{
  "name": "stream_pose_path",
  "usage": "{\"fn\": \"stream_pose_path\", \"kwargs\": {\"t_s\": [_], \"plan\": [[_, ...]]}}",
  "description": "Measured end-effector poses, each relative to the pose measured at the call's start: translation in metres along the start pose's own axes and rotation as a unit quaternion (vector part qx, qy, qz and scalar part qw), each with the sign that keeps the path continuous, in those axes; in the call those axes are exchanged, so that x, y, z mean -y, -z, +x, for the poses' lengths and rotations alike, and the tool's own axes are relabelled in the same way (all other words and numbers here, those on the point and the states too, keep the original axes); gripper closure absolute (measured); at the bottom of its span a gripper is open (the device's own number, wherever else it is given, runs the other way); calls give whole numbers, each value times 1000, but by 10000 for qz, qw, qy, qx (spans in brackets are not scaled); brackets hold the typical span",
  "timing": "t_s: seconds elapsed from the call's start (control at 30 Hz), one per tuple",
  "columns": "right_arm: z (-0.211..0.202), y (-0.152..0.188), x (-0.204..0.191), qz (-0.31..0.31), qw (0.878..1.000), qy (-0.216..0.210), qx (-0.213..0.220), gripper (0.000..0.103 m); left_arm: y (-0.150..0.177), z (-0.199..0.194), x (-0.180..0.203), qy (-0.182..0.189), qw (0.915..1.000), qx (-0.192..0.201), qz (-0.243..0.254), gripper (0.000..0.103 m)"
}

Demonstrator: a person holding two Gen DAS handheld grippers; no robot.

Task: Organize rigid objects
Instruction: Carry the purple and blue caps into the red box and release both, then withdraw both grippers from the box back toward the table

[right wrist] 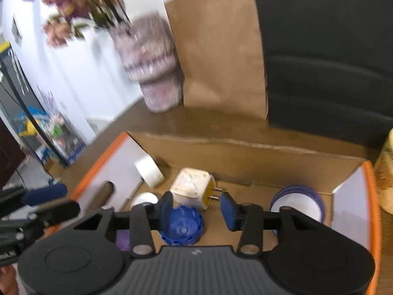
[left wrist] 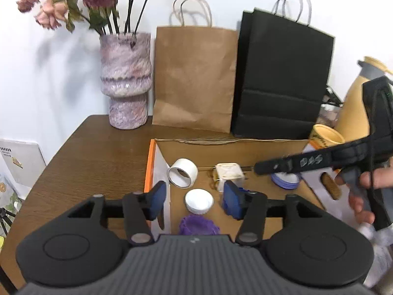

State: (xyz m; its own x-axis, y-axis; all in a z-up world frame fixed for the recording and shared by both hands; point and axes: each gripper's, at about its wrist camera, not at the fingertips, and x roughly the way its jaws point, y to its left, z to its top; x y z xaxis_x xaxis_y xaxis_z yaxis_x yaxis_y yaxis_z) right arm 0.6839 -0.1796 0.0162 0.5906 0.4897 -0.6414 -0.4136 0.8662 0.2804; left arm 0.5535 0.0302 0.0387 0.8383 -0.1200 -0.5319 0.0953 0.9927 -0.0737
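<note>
An open cardboard box (left wrist: pixel 221 147) with orange-edged flaps lies on the brown table (left wrist: pixel 93 152). Inside it are a white tape roll (left wrist: pixel 183 176), a white plug adapter (left wrist: pixel 229 175), a white cap (left wrist: pixel 199 200), a purple ridged cap (left wrist: pixel 197 225), a blue ridged cap (right wrist: pixel 183 225) and a purple-rimmed lid (left wrist: pixel 286 180). My left gripper (left wrist: pixel 194 200) is open and empty above the white cap. My right gripper (right wrist: pixel 196 209) is open and empty above the blue cap; it also shows in the left wrist view (left wrist: pixel 307 162), held by a hand.
A marbled vase (left wrist: pixel 126 81) with flowers, a brown paper bag (left wrist: pixel 194 78) and a black paper bag (left wrist: pixel 282 78) stand behind the box. A yellow cup (left wrist: pixel 325 137) and a tan jug (left wrist: pixel 356 103) stand at the right. The table's left edge is near.
</note>
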Motion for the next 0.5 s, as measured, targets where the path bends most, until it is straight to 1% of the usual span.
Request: {"fn": "stream_pose_path", "kwargs": {"t_s": [0.03,0.1,0.17,0.2,0.23,0.3,0.37,0.43,0.5], "plan": [[-16,2,-2,-21,9999,44,138,54,2,-10,3,24,10000,85,25,44],[-50,8,-9,-148,9987,247,418,50,7,-36,11,32,9995,310,93,29],[-87,20,-17,-325,9957,484,715,46,17,-66,20,26,9978,613,254,25],[-107,29,-22,-423,9936,600,854,45,22,-81,25,20,9966,746,346,21],[-124,38,-27,-492,9914,698,990,42,29,-97,29,7,9952,882,422,19],[-159,61,-38,-657,9865,858,1233,30,46,-127,33,-7,9923,1160,434,9],[-186,84,-47,-791,9826,961,1380,25,62,-151,35,-23,9902,1332,421,5],[-210,110,-58,-868,9799,1014,1483,23,77,-172,38,-90,9884,1447,448,4],[-230,137,-66,-828,9792,972,1578,21,92,-190,39,-171,9872,1526,434,3]]}}
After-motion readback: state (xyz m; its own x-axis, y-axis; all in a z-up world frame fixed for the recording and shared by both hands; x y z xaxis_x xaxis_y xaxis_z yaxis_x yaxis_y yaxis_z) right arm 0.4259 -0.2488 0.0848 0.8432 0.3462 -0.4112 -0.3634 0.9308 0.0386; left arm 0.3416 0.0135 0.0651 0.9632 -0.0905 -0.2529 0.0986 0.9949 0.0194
